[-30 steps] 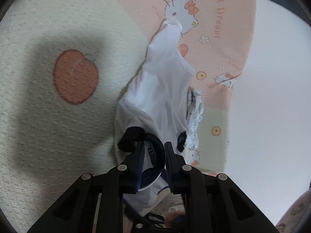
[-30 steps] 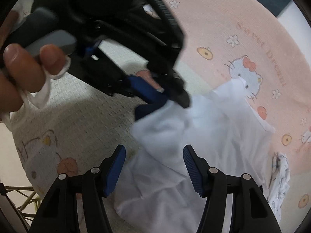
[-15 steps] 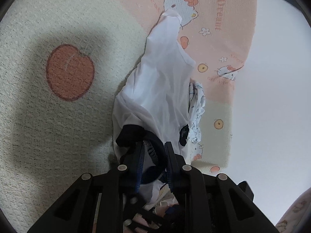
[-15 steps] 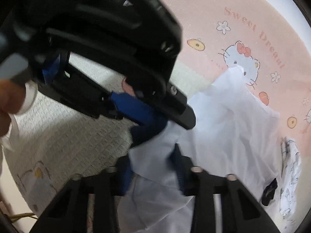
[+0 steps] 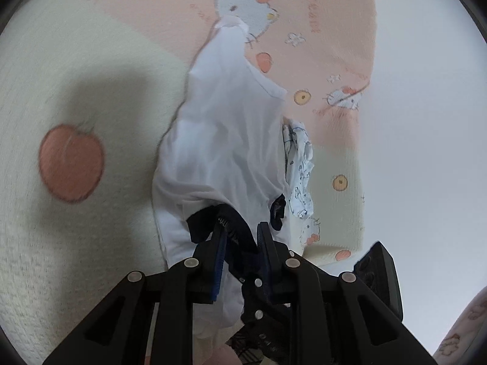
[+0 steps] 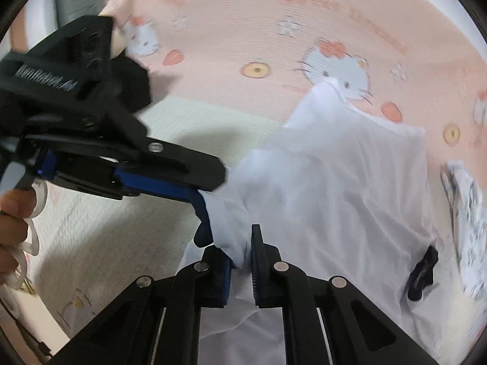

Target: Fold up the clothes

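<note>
A white shirt with navy trim hangs down onto a cartoon-print blanket, its far tip resting on a cat face. My left gripper is shut on the navy trim at the shirt's top edge. In the right wrist view the same gripper comes in from the left, held by a hand. My right gripper is closing its jaws on a bunch of the white shirt just beside the left gripper's tips, and the pads pinch the cloth.
The blanket is cream with a red apple and pink further away. A small white garment with a blue print lies against the shirt's right side. A white surface lies beyond the blanket's right edge.
My right gripper went from wide open over the shirt to pinched on its cloth, shifting sideways and rolling. The left gripper rose a little with the shirt's trim still in it.
</note>
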A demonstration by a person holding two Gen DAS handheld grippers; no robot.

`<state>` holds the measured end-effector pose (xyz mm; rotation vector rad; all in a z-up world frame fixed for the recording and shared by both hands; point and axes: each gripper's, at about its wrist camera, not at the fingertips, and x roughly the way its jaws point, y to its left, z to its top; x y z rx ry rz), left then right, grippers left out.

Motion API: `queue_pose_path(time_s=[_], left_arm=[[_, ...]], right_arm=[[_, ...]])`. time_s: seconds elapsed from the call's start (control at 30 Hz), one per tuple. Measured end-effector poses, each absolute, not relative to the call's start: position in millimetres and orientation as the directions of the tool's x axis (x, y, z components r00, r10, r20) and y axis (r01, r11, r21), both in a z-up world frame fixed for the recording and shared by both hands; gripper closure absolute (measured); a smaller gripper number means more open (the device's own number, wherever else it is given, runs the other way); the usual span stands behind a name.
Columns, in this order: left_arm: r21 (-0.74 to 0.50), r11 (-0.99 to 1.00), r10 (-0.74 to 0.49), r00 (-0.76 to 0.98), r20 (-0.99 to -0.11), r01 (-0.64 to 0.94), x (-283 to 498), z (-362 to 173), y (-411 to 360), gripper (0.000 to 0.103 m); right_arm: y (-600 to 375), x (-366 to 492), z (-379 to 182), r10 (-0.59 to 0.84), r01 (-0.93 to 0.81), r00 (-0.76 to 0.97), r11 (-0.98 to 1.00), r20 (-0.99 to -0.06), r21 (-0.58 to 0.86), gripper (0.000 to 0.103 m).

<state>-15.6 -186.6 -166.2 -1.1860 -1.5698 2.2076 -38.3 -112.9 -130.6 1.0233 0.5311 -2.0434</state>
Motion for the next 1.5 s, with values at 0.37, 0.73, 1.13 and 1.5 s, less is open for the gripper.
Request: queue_pose_path(time_s=[0.37, 0.73, 1.13, 1.5], left_arm=[[-0.669, -0.669, 0.374, -0.632, -0.679, 0.323, -31.3, -143.9, -181.4, 0.071], [-0.554, -0.764, 0.301, -0.577, -0.760, 0.331, -29.4, -156.4, -172.6, 0.036], [-0.493, -0.814, 0.309, -0.491, -0.815, 0.307, -56.0, -179.6, -158.0, 0.036], [-0.374, -0.896, 0.243, -0.442, -0.863, 0.238, -73.7, -184.2, -144.5, 0.036]], right_arm=[[-88.9, -93.2, -146.7, -0.398, 0.658, -0.350, -0.749, -0.848, 0.080, 0.095], [-53.5, -87.3, -131.6, -0.435, 0.592, -0.342, -0.788, -0.833, 0.169, 0.052], [-52.9, -87.0, -148.7, -0.405, 0.635, -0.321, -0.763, -0.856, 0.122, 0.045], [-58.6, -90.9, -161.7, -0.413, 0.720, -0.369, -0.693, -0.833, 0.025, 0.045]])
